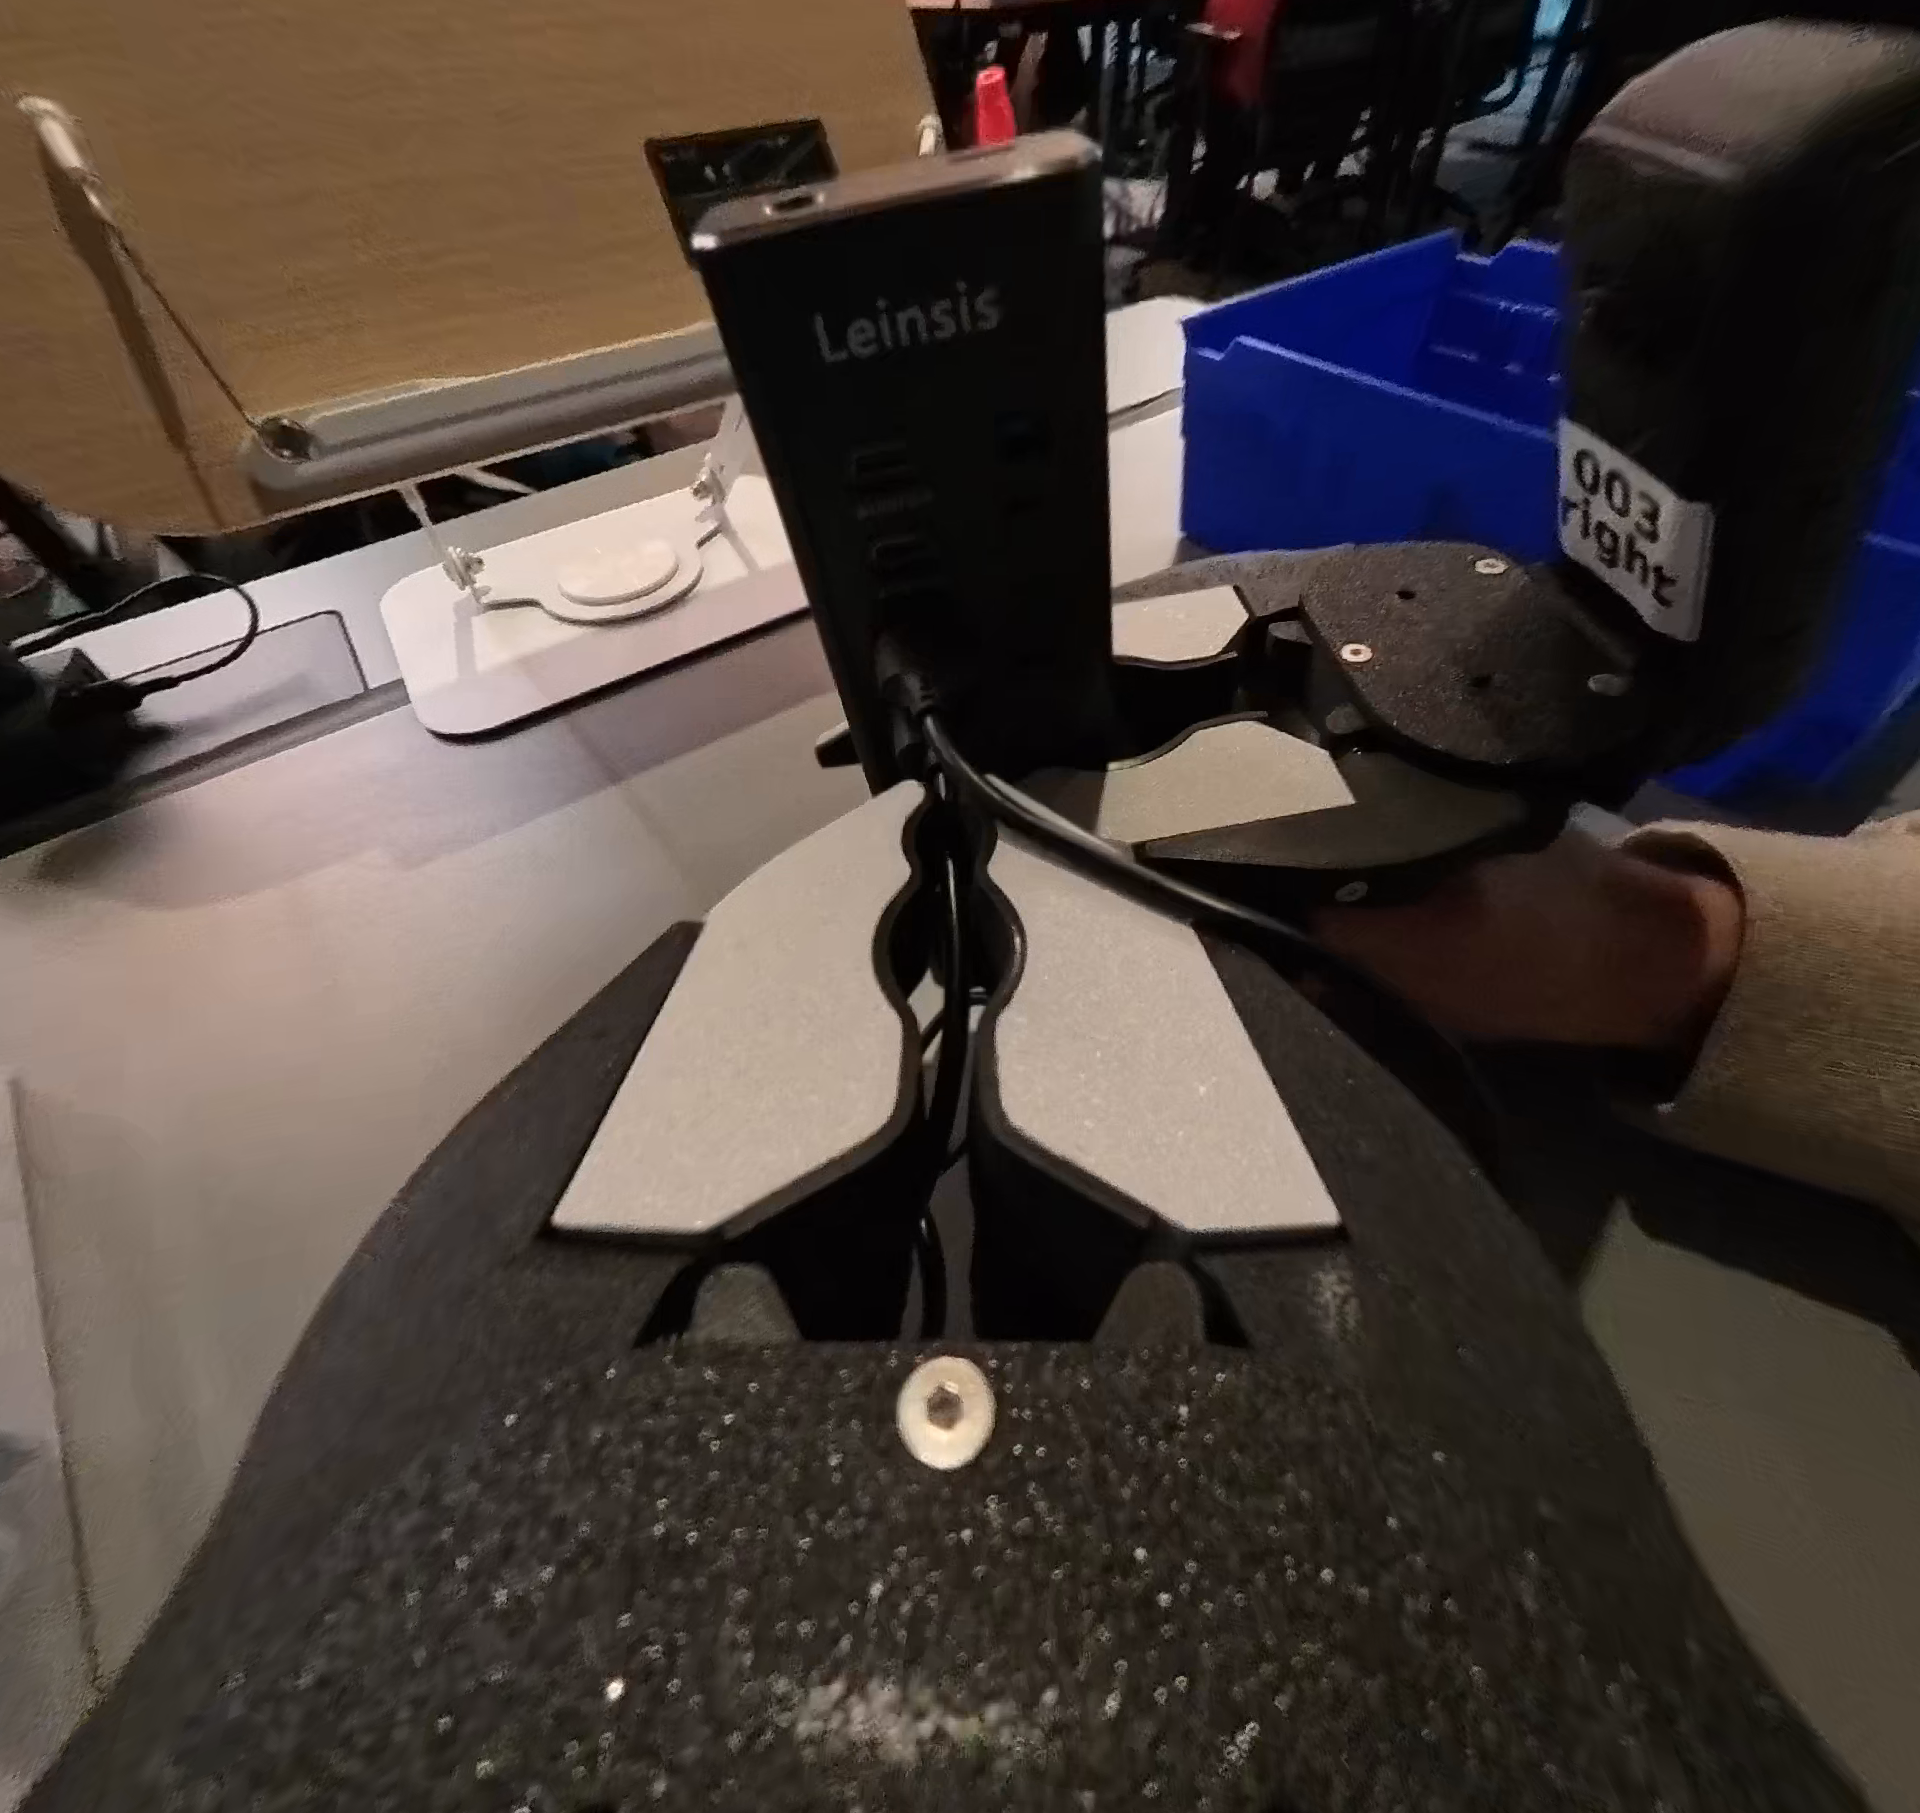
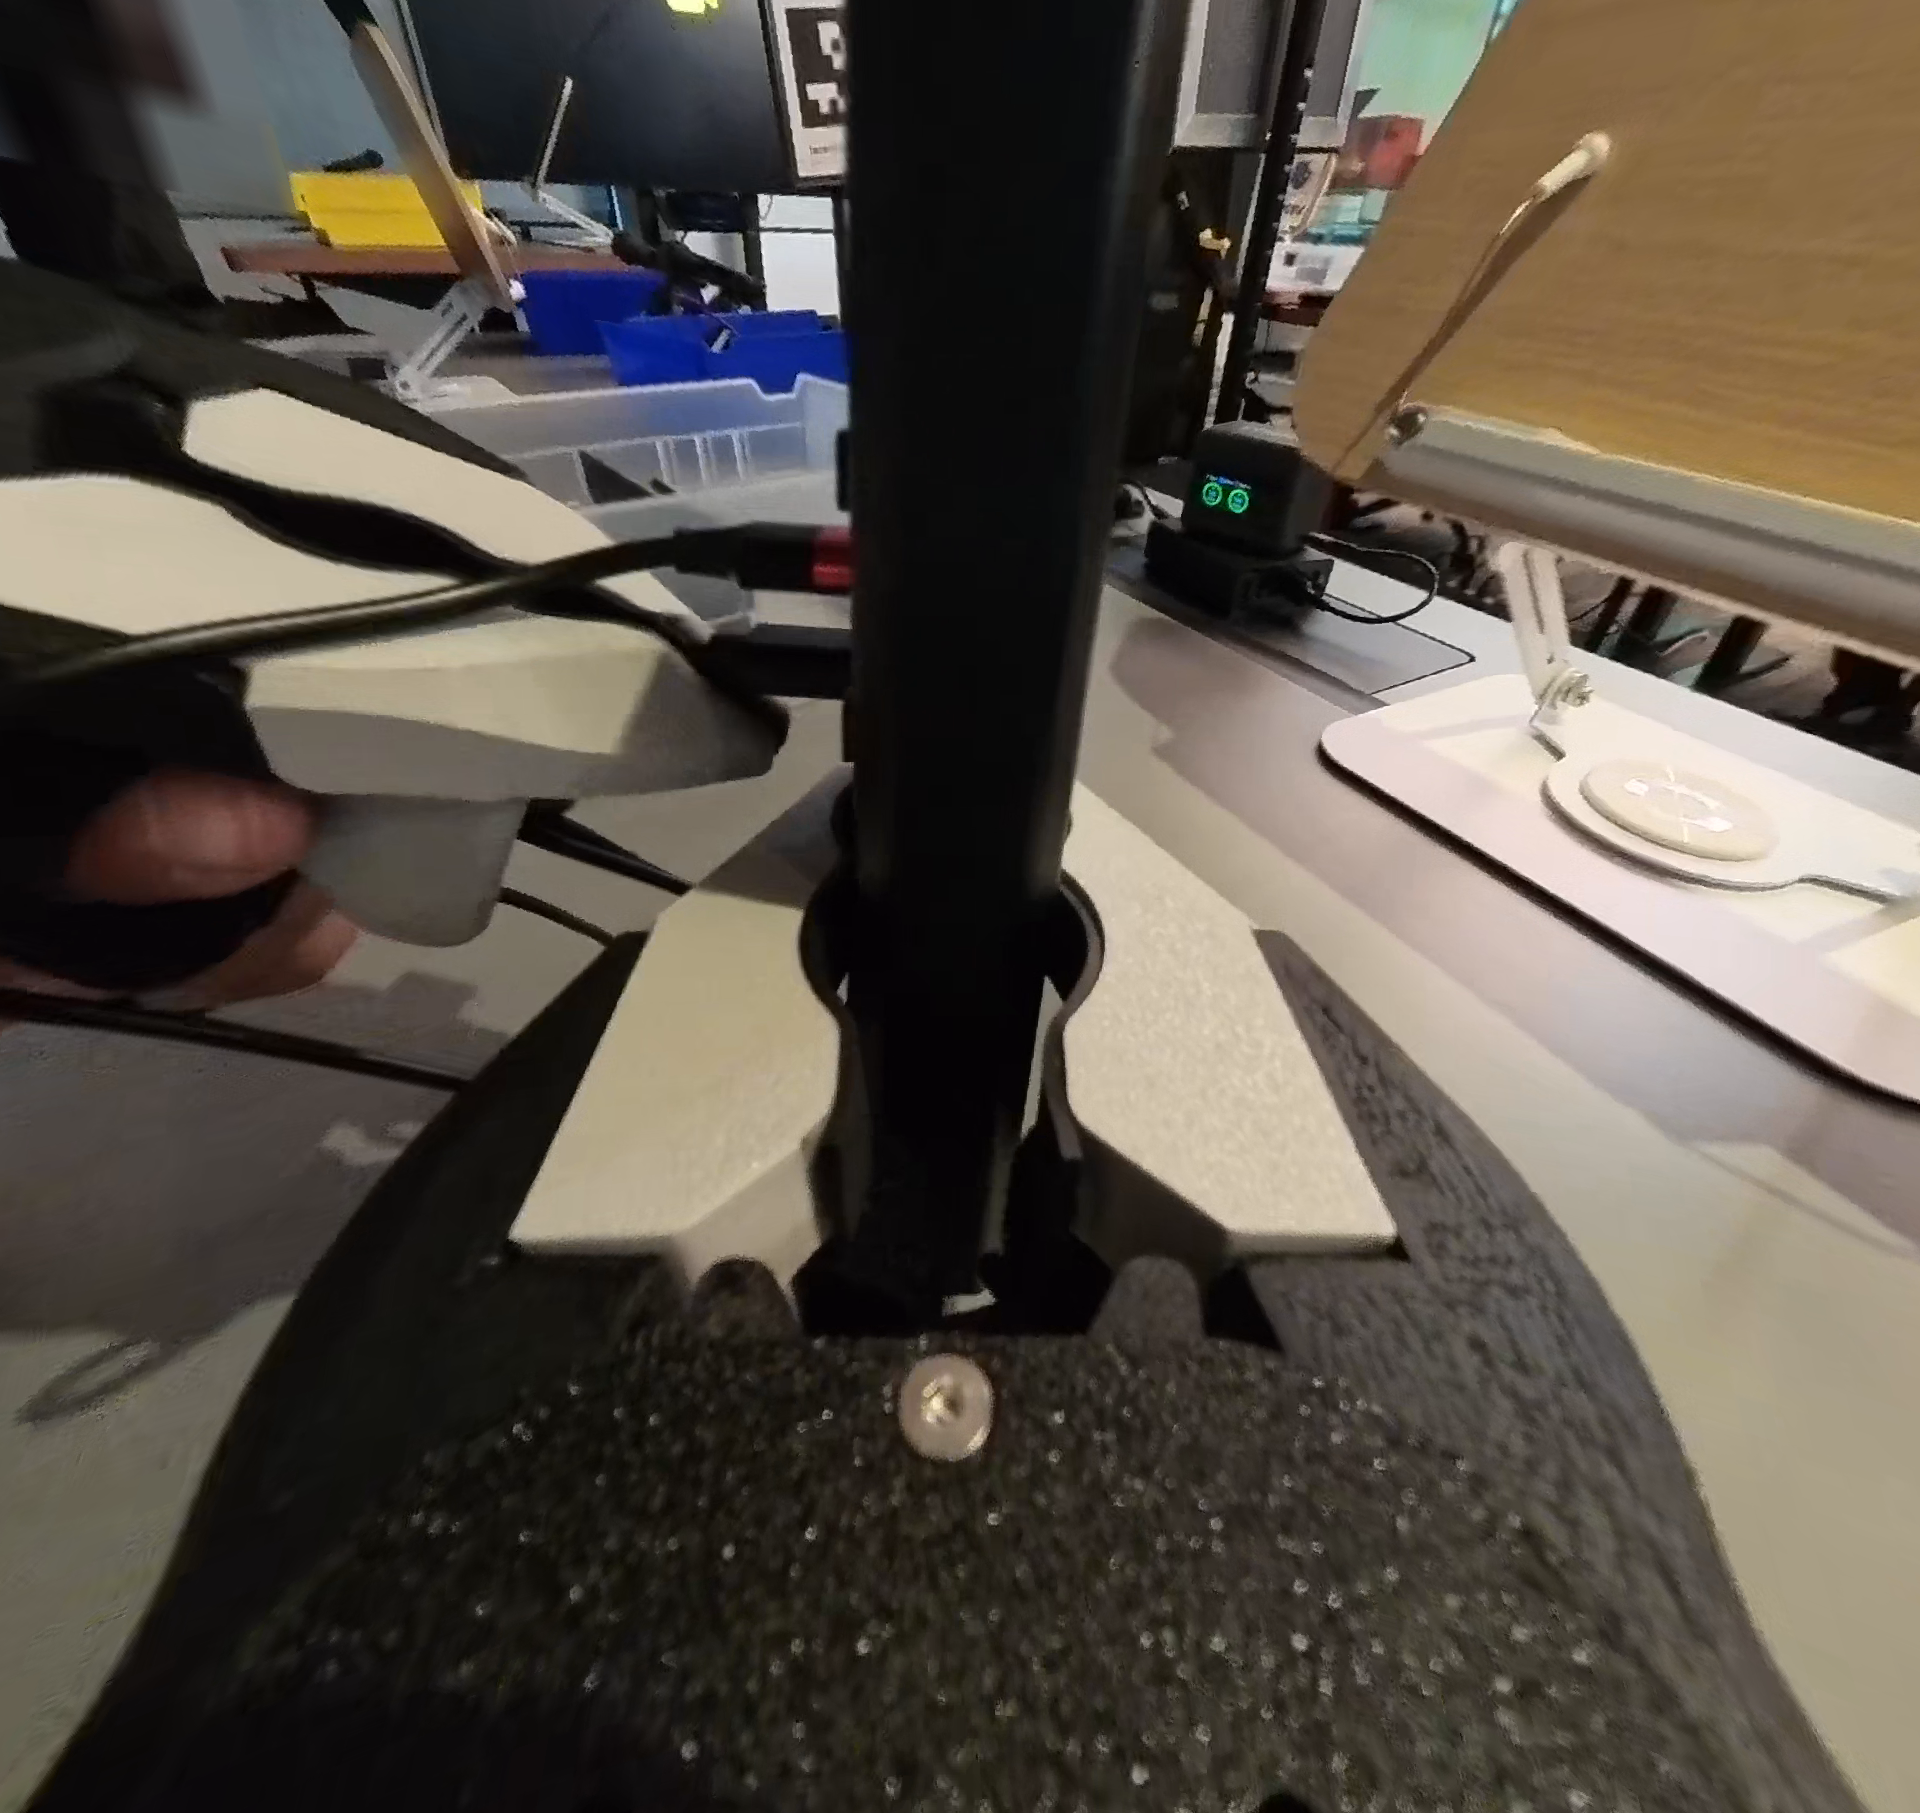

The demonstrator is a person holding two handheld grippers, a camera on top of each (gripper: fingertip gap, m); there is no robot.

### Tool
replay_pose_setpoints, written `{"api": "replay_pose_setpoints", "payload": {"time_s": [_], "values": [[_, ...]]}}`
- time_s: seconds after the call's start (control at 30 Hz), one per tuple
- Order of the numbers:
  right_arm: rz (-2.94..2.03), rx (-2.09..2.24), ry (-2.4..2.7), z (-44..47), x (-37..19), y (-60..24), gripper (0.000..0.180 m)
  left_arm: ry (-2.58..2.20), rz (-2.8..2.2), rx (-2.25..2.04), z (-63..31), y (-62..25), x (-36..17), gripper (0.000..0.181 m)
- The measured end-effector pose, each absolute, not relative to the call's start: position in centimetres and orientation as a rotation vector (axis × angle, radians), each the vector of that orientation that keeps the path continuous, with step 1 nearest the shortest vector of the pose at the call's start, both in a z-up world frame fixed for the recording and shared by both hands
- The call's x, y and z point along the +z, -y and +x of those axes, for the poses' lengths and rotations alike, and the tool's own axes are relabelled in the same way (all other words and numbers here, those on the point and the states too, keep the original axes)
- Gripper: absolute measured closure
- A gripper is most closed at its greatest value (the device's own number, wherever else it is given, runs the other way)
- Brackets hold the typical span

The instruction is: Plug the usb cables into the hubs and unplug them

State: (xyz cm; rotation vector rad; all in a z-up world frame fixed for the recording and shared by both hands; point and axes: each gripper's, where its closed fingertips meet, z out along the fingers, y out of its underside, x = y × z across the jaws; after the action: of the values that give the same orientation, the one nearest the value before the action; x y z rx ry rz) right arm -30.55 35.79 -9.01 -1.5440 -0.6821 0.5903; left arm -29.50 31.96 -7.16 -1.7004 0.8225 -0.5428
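Black hub (image 1: 914,433) upright at frame centre, clamped at base by right gripper (image 2: 951,890). Left gripper (image 1: 948,828) closed on black USB cable (image 1: 1060,828) just below plug (image 1: 902,693), seated in lowest port. Risk: off-axis pull tilts hub in its clamp; grip on cable, not plug, strains cord or slips.

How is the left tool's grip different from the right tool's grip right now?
The left tool is shut on the thin black cable just below its plug, while the right tool is shut on the black hub, holding it upright. The left tool's fingers nearly meet; the right tool's stay wider apart around the hub's body. Both have grey pads and black bodies.
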Motion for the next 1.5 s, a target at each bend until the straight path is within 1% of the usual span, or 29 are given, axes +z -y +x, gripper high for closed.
{"api": "replay_pose_setpoints", "payload": {"time_s": [0.13, 0.27, 0.33, 0.4, 0.43, 0.57, 0.77, 0.87, 1.0, 1.13, 1.23, 1.27, 1.33, 1.4, 1.5], "values": [[-1.565, 0.659, 0.649, -30.6, -9.0, -35.8, 0.152, -0.830, -1.717, -0.588, -29.4, -32.0, -7.2, 0.179], [-1.601, 0.672, 0.614, -30.3, -9.4, -36.3, 0.152, -0.872, -1.755, -0.519, -29.9, -32.3, -7.8, 0.177], [-1.603, 0.705, 0.564, -29.6, -9.1, -36.6, 0.152, -0.832, -1.757, -0.531, -30.9, -32.1, -7.4, 0.159], [-1.603, 0.678, 0.543, -28.6, -8.9, -37.1, 0.152, -0.786, -1.768, -0.537, -32.6, -31.5, -7.1, 0.148], [-1.605, 0.653, 0.530, -28.0, -8.7, -37.4, 0.152, -0.760, -1.757, -0.531, -33.7, -31.0, -6.9, 0.146], [-1.616, 0.597, 0.461, -26.2, -7.6, -38.0, 0.152, -0.620, -1.712, -0.544, -37.7, -26.4, -6.7, 0.146], [-1.665, 0.426, 0.371, -22.6, -5.8, -39.1, 0.152, -0.663, -1.747, -0.601, -39.3, -17.3, -10.3, 0.144], [-1.659, 0.266, 0.371, -20.1, -1.7, -38.4, 0.152, -0.750, -1.740, -0.608, -38.8, -16.0, -10.1, 0.145], [-1.616, 0.070, 0.373, -15.3, 6.9, -37.0, 0.152, -0.821, -1.715, -0.567, -39.0, -15.9, -10.6, 0.150], [-1.575, -0.168, 0.354, -6.5, 14.8, -36.4, 0.152, -0.794, -1.730, -0.584, -39.9, -16.0, -10.5, 0.151], [-1.566, -0.419, 0.337, 1.6, 17.9, -36.7, 0.152, -0.753, -1.747, -0.628, -40.4, -16.3, -10.4, 0.152], [-1.567, -0.460, 0.357, 3.5, 17.8, -36.8, 0.152, -0.740, -1.760, -0.652, -40.5, -16.4, -10.6, 0.152], [-1.618, -0.518, 0.388, 6.7, 15.9, -37.2, 0.152, -0.704, -1.801, -0.703, -40.5, -16.7, -10.9, 0.153], [-1.698, -0.616, 0.369, 9.9, 12.5, -37.2, 0.152, -0.673, -1.824, -0.769, -40.3, -16.7, -11.0, 0.153], [-1.830, -0.650, 0.453, 12.1, 5.6, -37.4, 0.151, -0.653, -1.840, -0.804, -40.2, -16.8, -11.0, 0.153]]}}
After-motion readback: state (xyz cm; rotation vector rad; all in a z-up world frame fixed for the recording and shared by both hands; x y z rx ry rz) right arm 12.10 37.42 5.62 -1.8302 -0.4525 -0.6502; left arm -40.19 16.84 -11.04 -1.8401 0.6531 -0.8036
